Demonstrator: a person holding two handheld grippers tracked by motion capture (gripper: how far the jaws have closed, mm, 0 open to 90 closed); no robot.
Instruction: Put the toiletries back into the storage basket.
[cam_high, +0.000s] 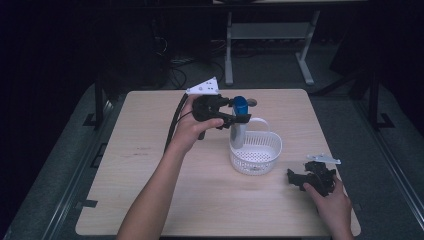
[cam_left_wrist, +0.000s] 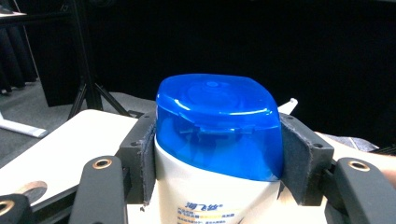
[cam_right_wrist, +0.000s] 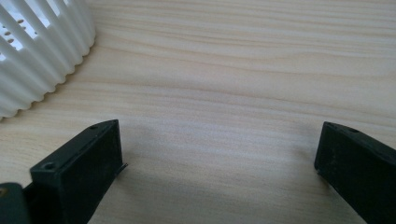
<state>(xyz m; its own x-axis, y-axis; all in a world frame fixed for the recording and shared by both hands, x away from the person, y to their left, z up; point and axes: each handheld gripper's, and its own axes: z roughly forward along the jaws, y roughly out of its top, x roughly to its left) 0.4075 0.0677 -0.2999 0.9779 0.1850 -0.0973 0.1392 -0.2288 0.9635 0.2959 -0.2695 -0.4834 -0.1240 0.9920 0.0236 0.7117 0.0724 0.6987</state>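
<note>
A dark room surrounds a pale wooden desk (cam_high: 150, 165) with fine straight grain and rounded corners; beyond its far edge stand the grey metal legs of another frame (cam_high: 270, 45) on a grey floor. The landmark is a white plastic basket (cam_high: 256, 152), round, with ribbed slatted walls, a perforated floor and a thin arched handle, sitting near the middle of the desk. Standing upright in the basket's far-left part, or just above its floor, is a white plastic bottle with a glossy translucent blue flip cap (cam_left_wrist: 219, 126); whether its base touches the basket floor cannot be told. The cap is rounded and oval from above, with a moulded hinge line across its front. Below the cap, the white body carries small blue printed characters, cut off at the frame edge and too small to read. The left gripper (cam_high: 235, 114), black with a grey three-cornered plate on top and a cable trailing back, is held above the basket's left rim, and its jaws are clamped on the bottle at the cap, felt-like dark pads pressing both sides. The right gripper (cam_high: 295, 179) rests low on the desk to the right of the basket, well apart from the bottle, its matte black jaws spread wide over bare wood with nothing between them.
</note>
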